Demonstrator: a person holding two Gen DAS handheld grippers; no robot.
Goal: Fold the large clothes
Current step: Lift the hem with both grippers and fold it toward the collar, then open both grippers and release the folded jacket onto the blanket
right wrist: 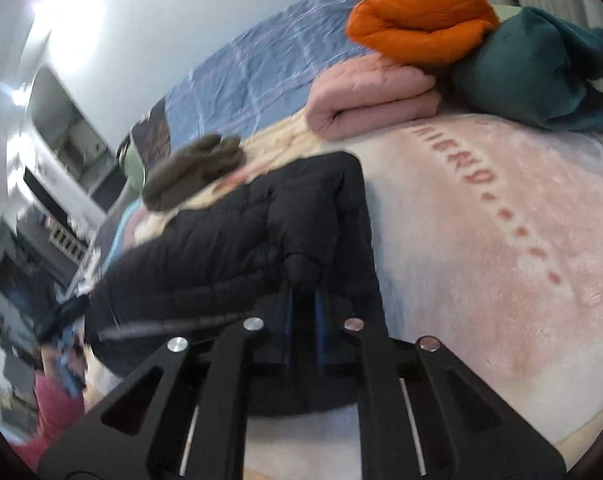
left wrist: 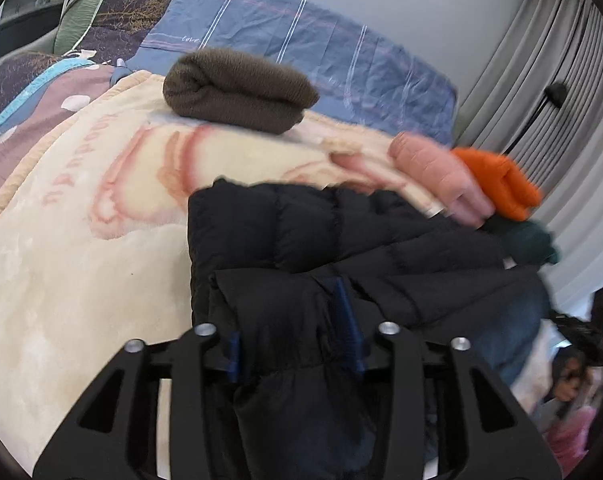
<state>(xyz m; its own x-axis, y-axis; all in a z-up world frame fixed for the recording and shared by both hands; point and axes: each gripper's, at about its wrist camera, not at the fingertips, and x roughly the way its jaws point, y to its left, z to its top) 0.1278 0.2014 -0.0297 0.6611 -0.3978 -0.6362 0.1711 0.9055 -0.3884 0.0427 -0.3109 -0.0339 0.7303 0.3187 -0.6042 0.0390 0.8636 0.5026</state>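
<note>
Both grippers pinch the black puffy jacket (left wrist: 341, 248) on the cream blanket (left wrist: 81, 240): the left gripper (left wrist: 293, 344) holds a thick fold, the right gripper (right wrist: 303, 312) squeezes nearly shut.

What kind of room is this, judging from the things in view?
Most likely a bedroom: clothes lie on a bed with a fleece blanket and a blue quilt, and long curtains hang by the wall.

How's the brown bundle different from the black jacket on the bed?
The brown bundle is a tight fuzzy roll; the black jacket is quilted, puffy and only loosely folded. The bundle lies untouched, while both grippers hold the jacket. The jacket looks far bulkier. Both rest on the cream blanket.
</note>
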